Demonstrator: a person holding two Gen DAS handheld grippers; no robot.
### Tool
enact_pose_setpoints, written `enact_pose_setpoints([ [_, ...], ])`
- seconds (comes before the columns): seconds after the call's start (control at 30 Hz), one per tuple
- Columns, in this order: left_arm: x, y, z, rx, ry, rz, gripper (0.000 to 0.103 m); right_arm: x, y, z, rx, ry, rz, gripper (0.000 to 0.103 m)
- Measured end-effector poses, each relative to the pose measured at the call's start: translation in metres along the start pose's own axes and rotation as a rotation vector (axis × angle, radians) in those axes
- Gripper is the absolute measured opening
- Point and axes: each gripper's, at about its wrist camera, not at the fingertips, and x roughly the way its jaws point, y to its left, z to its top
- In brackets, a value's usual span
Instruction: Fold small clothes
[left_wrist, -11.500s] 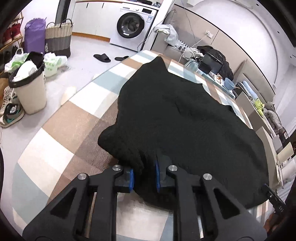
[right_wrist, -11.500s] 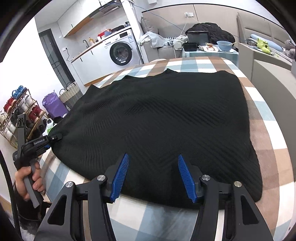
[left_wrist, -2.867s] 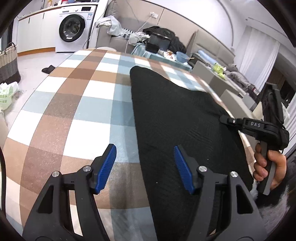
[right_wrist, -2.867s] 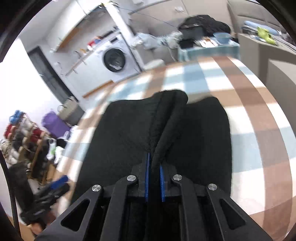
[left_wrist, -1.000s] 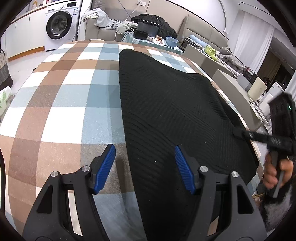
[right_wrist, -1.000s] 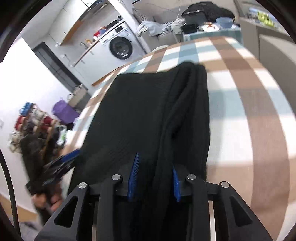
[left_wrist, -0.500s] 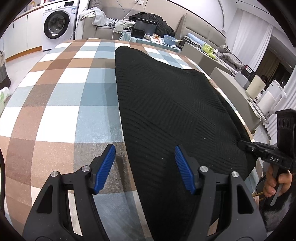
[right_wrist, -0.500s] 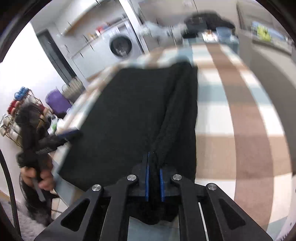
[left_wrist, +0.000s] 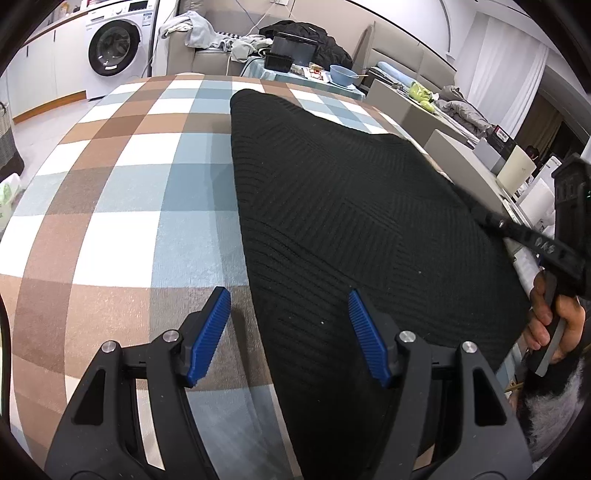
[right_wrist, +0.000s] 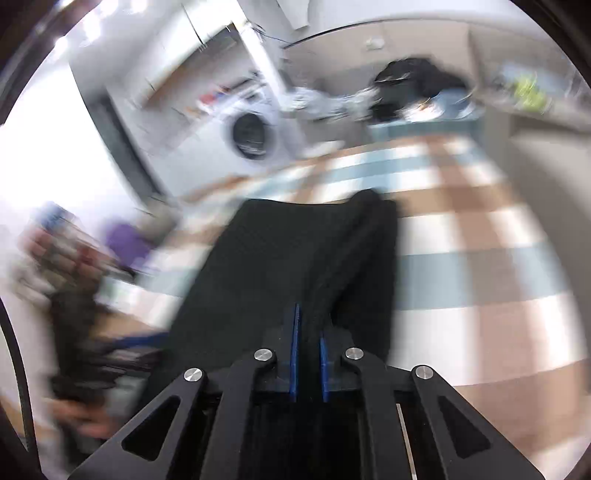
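My right gripper is clamping the black garment, its length running toward 12 o'clock, while my left gripper is hovering agape at its 6 o'clock edge.

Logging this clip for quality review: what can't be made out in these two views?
- Right wrist view: motion blur smears the washing machine and the left side of the room.
- Right wrist view: the right hand-held gripper hides the pinched edge of the black knit garment.
- Left wrist view: the garment's near edge is cut off behind the left hand-held gripper.

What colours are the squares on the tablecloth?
The tablecloth has brown, blue and white checks, clearest in the left wrist view.
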Motion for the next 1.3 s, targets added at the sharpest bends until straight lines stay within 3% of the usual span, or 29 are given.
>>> enact_pose_setpoints([
  [0.1,-0.001,0.002,-0.005,-0.004,-0.001,-0.004,0.064,0.006,-0.020,-0.009,0.107,0.094,0.041,0.013],
  [0.17,-0.003,0.002,-0.009,-0.007,-0.008,-0.010,0.064,-0.005,-0.034,-0.019,0.175,0.070,0.108,0.028],
  [0.2,-0.004,0.002,-0.011,-0.008,-0.004,-0.014,0.064,-0.012,-0.042,-0.027,0.215,0.059,0.139,0.044],
  [0.23,-0.004,0.001,-0.014,-0.008,-0.002,-0.019,0.064,-0.016,-0.046,-0.033,0.246,0.051,0.145,0.049],
  [0.4,-0.010,-0.006,-0.025,0.011,-0.016,-0.012,0.064,-0.030,-0.045,-0.059,0.271,0.080,0.194,0.049],
  [0.47,-0.012,-0.009,-0.029,0.015,-0.018,-0.030,0.064,-0.033,-0.038,-0.068,0.270,0.092,0.285,0.050],
  [0.53,-0.013,-0.014,-0.033,0.036,-0.011,-0.026,0.064,-0.035,-0.030,-0.072,0.257,0.120,0.321,0.061],
  [0.63,-0.016,-0.018,-0.039,0.050,-0.011,-0.046,0.063,-0.036,-0.017,-0.073,0.170,0.136,0.216,0.061],
  [0.7,-0.017,-0.021,-0.043,0.074,-0.030,-0.027,0.040,-0.036,-0.008,-0.076,0.122,0.126,0.190,0.060],
  [0.77,-0.018,-0.024,-0.044,0.098,-0.039,-0.003,0.030,-0.027,-0.003,-0.078,0.079,0.161,0.184,0.045],
  [0.8,-0.019,-0.023,-0.043,0.094,-0.041,-0.011,0.024,-0.024,0.000,-0.079,0.064,0.177,0.185,0.042],
  [0.93,-0.017,-0.021,-0.035,0.090,-0.043,-0.008,0.020,-0.017,0.005,-0.073,0.034,0.166,0.180,0.028],
  [1.3,0.010,0.008,0.030,0.041,-0.048,0.102,0.020,0.032,0.026,-0.032,0.023,0.141,0.095,0.027],
])
